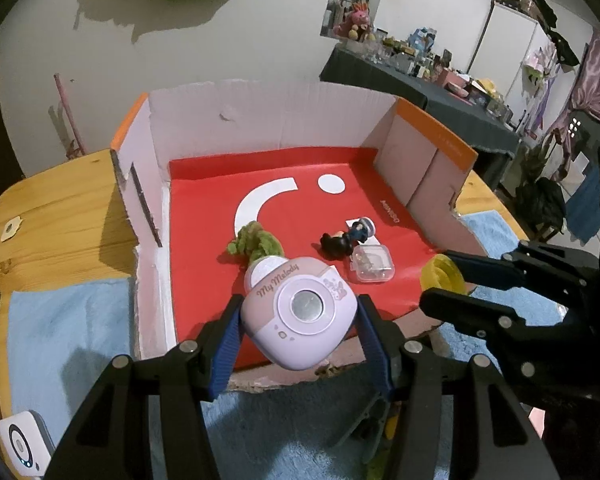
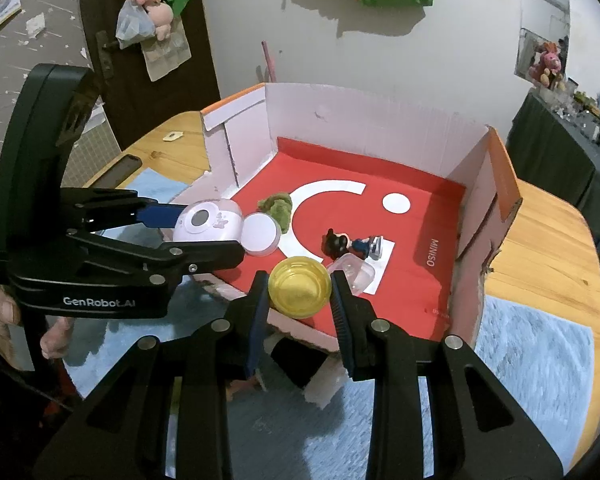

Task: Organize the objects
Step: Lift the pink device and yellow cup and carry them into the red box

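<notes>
Presently the lilac "My Melody" gadget (image 1: 300, 312) sits clamped between the blue pads of the left claw (image 1: 298, 320), its round lens-like face turned up toward the camera and its white cap end pointing away toward the far wall of the cardboard box (image 1: 260, 120); its long axis runs along the claw's fingers. It hangs over the box's torn near edge, above the red liner (image 1: 204, 240). The left claw is partly spread and clenched on the gadget's two sides.

Beside it, the right claw (image 2: 300, 290) grips a yellow round container (image 2: 300, 286), open mouth facing the camera, each pad pressed to its rim. That claw stands narrower, and the container hovers over the near rim of the box.

On the liner lie a green fuzzy toy (image 1: 254, 242), a dark figurine (image 1: 346, 238) on its side and a clear plastic case (image 1: 370, 264), all just beyond both claws. The box rests on a wooden worktop (image 1: 60, 208) with a blue cloth (image 1: 68, 320).
</notes>
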A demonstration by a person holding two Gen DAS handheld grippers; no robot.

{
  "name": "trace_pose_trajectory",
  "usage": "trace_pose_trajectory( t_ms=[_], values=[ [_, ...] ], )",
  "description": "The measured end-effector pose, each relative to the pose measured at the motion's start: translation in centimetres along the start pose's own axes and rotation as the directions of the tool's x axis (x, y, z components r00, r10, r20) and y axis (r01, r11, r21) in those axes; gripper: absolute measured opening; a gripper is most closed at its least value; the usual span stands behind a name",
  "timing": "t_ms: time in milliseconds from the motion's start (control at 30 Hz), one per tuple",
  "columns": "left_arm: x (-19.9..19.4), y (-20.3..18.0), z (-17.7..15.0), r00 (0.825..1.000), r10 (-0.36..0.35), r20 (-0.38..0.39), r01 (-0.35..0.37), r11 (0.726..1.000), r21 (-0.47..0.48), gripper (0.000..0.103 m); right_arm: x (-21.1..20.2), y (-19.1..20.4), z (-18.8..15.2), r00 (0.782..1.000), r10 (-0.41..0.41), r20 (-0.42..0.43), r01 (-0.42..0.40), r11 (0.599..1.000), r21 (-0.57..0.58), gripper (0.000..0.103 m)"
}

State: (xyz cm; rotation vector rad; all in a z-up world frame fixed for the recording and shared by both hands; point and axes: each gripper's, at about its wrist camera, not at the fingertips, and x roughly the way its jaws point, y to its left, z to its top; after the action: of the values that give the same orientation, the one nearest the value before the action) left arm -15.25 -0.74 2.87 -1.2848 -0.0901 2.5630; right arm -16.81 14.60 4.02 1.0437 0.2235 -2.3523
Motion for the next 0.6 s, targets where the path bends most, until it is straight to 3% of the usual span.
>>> trace_pose_trajectory(
  t_ms=[600],
  values=[
    [2.8, 0.6, -0.6, 0.992, -0.017, -0.128, 0.020, 1.000, 0.020, 0.057, 3.8, -0.9, 0.4, 0.993, 0.050, -0.110, -0.048, 0.999, 0.013, 0.029]
  ],
)
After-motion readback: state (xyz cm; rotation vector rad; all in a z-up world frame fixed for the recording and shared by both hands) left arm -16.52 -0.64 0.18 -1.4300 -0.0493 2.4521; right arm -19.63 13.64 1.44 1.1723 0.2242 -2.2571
